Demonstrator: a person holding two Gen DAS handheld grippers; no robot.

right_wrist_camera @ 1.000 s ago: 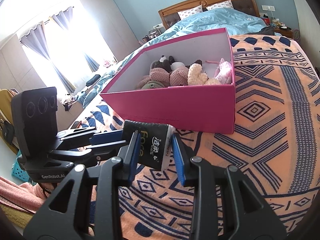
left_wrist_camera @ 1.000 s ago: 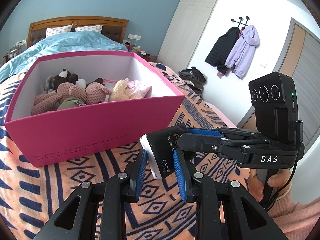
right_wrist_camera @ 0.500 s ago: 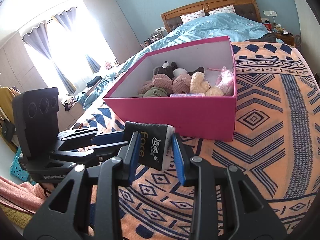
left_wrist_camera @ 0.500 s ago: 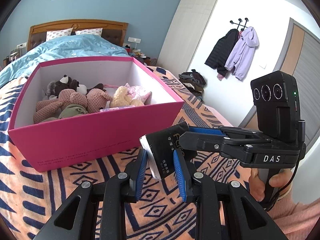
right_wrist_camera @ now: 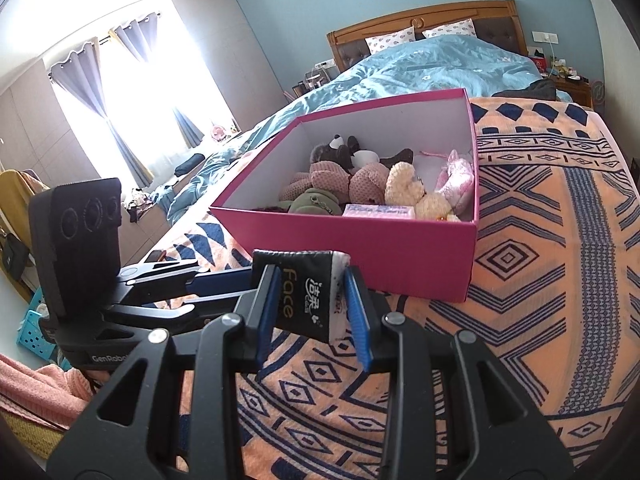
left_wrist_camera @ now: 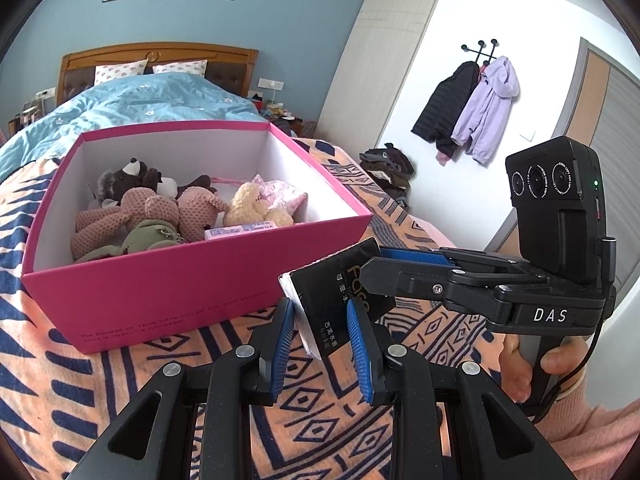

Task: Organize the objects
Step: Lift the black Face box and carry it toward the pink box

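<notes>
A black tissue pack (left_wrist_camera: 316, 288) (right_wrist_camera: 308, 292) hangs above the patterned blanket, just in front of the pink box (left_wrist_camera: 200, 264) (right_wrist_camera: 360, 252). My left gripper (left_wrist_camera: 320, 312) is shut on it from below in the left wrist view. The right gripper (left_wrist_camera: 372, 264) clamps the same pack from the right. In the right wrist view my right gripper (right_wrist_camera: 310, 280) has both blue pads against the pack, and the left gripper (right_wrist_camera: 240, 284) reaches in from the left. Plush toys (left_wrist_camera: 160, 208) (right_wrist_camera: 360, 184) and a small pink packet (left_wrist_camera: 240, 229) lie in the open box.
The box stands on an orange-and-navy blanket (left_wrist_camera: 120, 380) over a bed with a blue duvet (left_wrist_camera: 140, 104). Coats (left_wrist_camera: 472, 108) hang on the right wall above a clothes pile (left_wrist_camera: 384, 168). A hand (left_wrist_camera: 520, 364) grips the right handle. A blue basket (right_wrist_camera: 32, 328) stands on the floor.
Both grippers have risen a little with the pack, so the box sits lower in both views and more of its inside shows, including the small pink packet.
</notes>
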